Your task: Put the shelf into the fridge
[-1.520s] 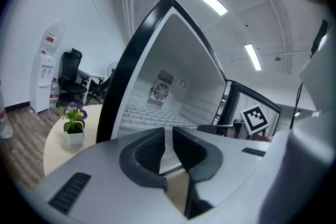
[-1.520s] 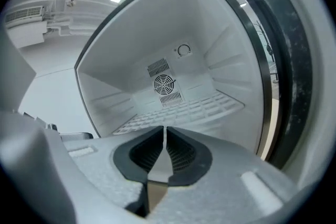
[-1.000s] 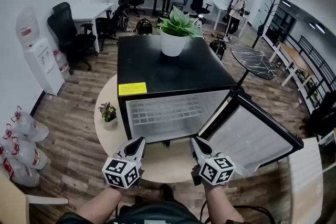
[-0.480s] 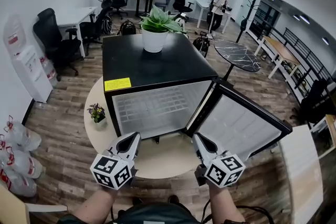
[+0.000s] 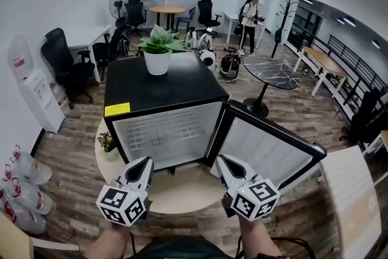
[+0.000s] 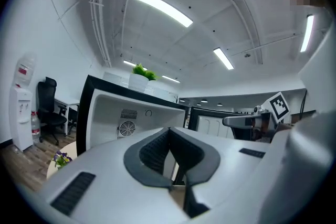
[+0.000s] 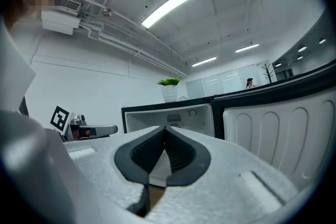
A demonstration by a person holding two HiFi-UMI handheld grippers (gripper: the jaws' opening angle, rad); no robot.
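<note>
Both the left claw (image 5: 145, 164) and right claw (image 5: 224, 161) hover at lower centre, jaws together and empty. The right claw's jaws have just been closing. I see the mini fridge (image 5: 159, 89) on the round tabletop (image 5: 182, 192), its door (image 5: 267, 151) open.

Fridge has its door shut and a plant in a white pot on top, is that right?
Not quite. The fridge has its door open, swung out to the right, as the head view shows. The plant in a white pot does stand on top.
</note>
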